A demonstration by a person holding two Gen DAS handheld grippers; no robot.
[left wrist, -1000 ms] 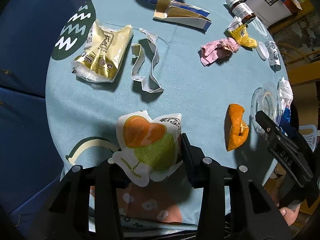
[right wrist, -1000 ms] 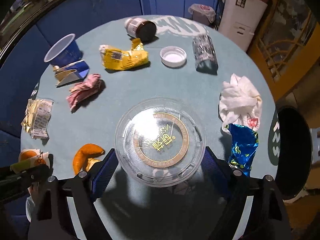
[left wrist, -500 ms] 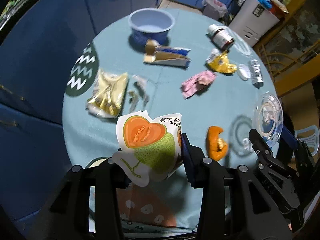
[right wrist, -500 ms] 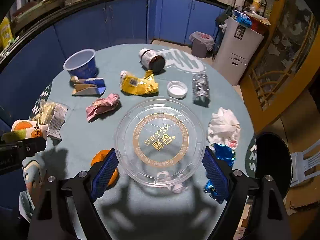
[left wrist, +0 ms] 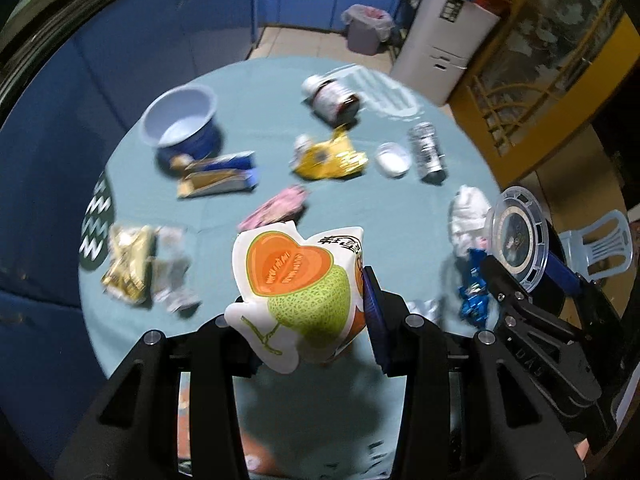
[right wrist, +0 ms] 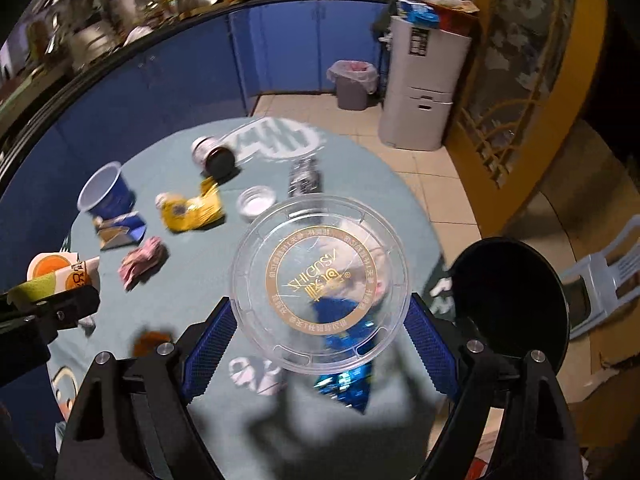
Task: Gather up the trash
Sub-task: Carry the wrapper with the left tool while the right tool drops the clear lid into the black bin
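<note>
My left gripper (left wrist: 308,320) is shut on a white melon-print wrapper (left wrist: 300,280), held above the round teal table (left wrist: 260,96). That wrapper (right wrist: 60,272) also shows at the left edge of the right wrist view. My right gripper (right wrist: 320,332) is shut on a clear round plastic lid (right wrist: 320,280) with a gold ring print, raised over the table's right side. The lid (left wrist: 516,236) is seen edge-on in the left wrist view. A black bin (right wrist: 516,300) stands just right of the table, beside the lid.
Left on the table (right wrist: 168,160): blue cup (left wrist: 180,124), flattened carton (left wrist: 216,176), yellow wrapper (left wrist: 328,156), pink paper (left wrist: 276,208), dark jar (left wrist: 332,96), white cap (left wrist: 392,158), crushed bottle (left wrist: 428,152), white tissue (left wrist: 466,216), blue foil (right wrist: 344,376), orange peel (right wrist: 150,340). A white chair (right wrist: 604,272) stands right.
Both grippers have risen with their loads, so the table looks smaller and farther. The lid has swung right toward the black bin, and the left gripper has shifted right over the table's near edge.
</note>
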